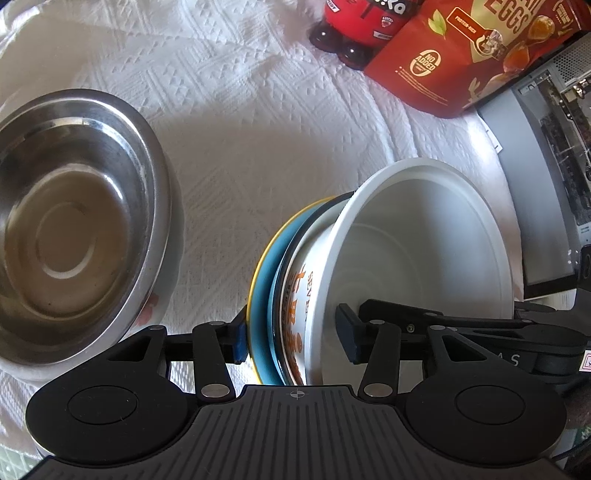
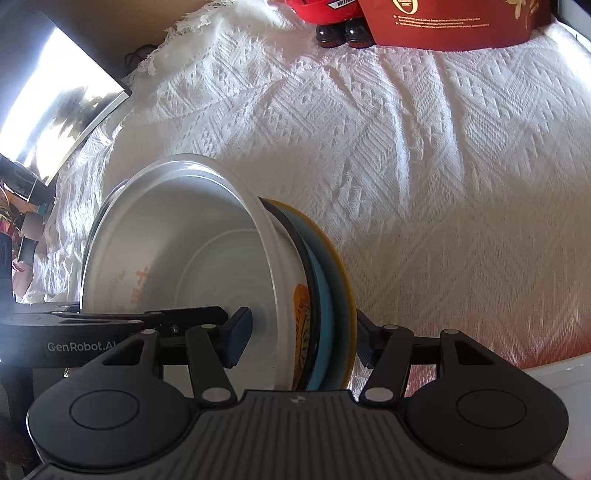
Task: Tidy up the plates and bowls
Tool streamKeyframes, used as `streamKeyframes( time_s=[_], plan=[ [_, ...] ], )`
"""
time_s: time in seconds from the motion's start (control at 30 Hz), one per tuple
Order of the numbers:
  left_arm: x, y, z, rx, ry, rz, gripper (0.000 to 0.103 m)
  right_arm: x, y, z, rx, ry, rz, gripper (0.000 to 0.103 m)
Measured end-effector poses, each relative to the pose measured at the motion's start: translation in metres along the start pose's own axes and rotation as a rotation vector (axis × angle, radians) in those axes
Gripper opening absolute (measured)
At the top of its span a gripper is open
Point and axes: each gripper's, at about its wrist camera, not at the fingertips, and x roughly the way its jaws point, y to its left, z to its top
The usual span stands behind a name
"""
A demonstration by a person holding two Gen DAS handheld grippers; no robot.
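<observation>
A stack of a white paper bowl (image 1: 424,236) with orange print, nested in a dark-rimmed bowl on a blue plate with a yellow rim (image 1: 263,291), is held tilted above the white cloth. My left gripper (image 1: 293,338) straddles the stack's edge, one pad under the plate, one inside the bowl, and looks shut on it. My right gripper (image 2: 299,339) grips the opposite edge of the same stack (image 2: 184,251) the same way. The blue plate (image 2: 332,295) shows at the right of the bowl there. A steel bowl (image 1: 74,221) sits at the left on a white dish.
The white woven tablecloth (image 2: 424,166) covers the surface. A red egg package (image 1: 461,55) and a red bottle pack (image 1: 354,26) stand at the back. A computer case (image 1: 546,166) stands at the right. A monitor (image 2: 55,110) stands at the left in the right wrist view.
</observation>
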Motion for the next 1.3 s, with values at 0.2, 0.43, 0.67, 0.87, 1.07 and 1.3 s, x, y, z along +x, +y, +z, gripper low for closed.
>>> streamKeyframes(
  time_s=[0.2,0.43,0.67,0.87,1.07,1.3],
  plan=[
    [0.0005,0.0032,-0.0004,-0.027,-0.003,-0.027,0.051,0.0006,-0.0001,0.0008,-0.002,0.004,0.003,0.058],
    [0.0007,0.0049,-0.0004,-0.027,0.004,-0.044,0.05,0.0017,-0.0004,-0.004,0.02,0.016,0.02,0.056],
    [-0.0002,0.0025,-0.0038,-0.007,0.012,-0.041,0.05,0.0006,0.0002,-0.0043,0.029,0.029,0.018,0.057],
    [0.0,0.0002,-0.0063,0.017,0.024,-0.04,0.05,-0.0003,-0.0001,-0.0058,0.014,0.044,0.021,0.057],
    [0.0023,0.0002,-0.0033,0.024,0.033,-0.042,0.051,0.0011,-0.0021,-0.0033,0.012,0.042,0.021,0.057],
    [0.0033,0.0019,-0.0026,0.01,0.038,-0.053,0.052,0.0013,-0.0028,-0.0035,0.017,0.041,0.034,0.057]
  ],
)
